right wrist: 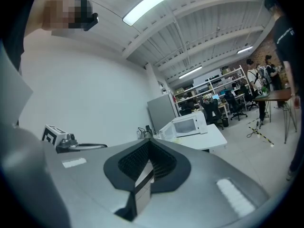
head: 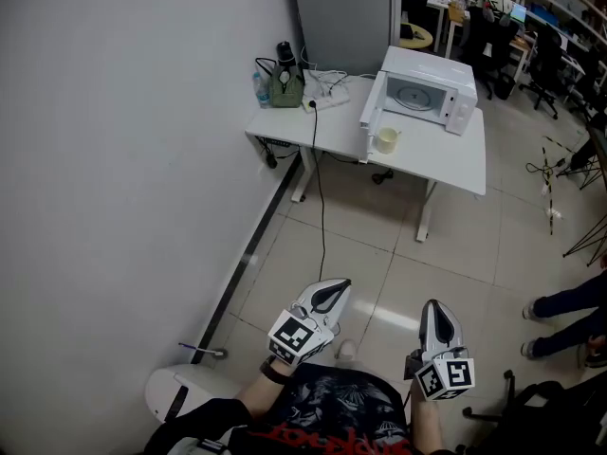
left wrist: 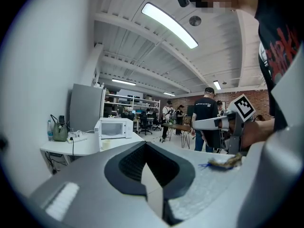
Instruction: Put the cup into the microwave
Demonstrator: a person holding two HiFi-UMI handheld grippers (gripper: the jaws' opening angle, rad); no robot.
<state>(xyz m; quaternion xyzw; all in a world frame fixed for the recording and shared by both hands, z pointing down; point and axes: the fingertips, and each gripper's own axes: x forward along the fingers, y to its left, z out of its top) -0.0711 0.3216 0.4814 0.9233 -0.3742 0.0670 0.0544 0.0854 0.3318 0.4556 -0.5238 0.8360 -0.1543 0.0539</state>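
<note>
A pale cup point(head: 386, 140) stands on the white table point(head: 446, 154), just in front of the white microwave point(head: 429, 91), whose door hangs open toward the left. The left gripper view shows the cup point(left wrist: 106, 144) and the microwave point(left wrist: 114, 128) small and far off. The microwave point(right wrist: 186, 124) appears in the right gripper view too, with the cup hidden. My left gripper point(head: 329, 296) and right gripper point(head: 434, 318) hover over the tiled floor, well short of the table. Both are shut with nothing in them.
A green bag point(head: 285, 87), a bottle point(head: 260, 89) and a power strip with cables point(head: 325, 98) lie on the table's left end. A grey cabinet point(head: 343, 17) stands behind. A wall runs along the left. Seated legs point(head: 565, 316) and tripods point(head: 569, 164) are at the right.
</note>
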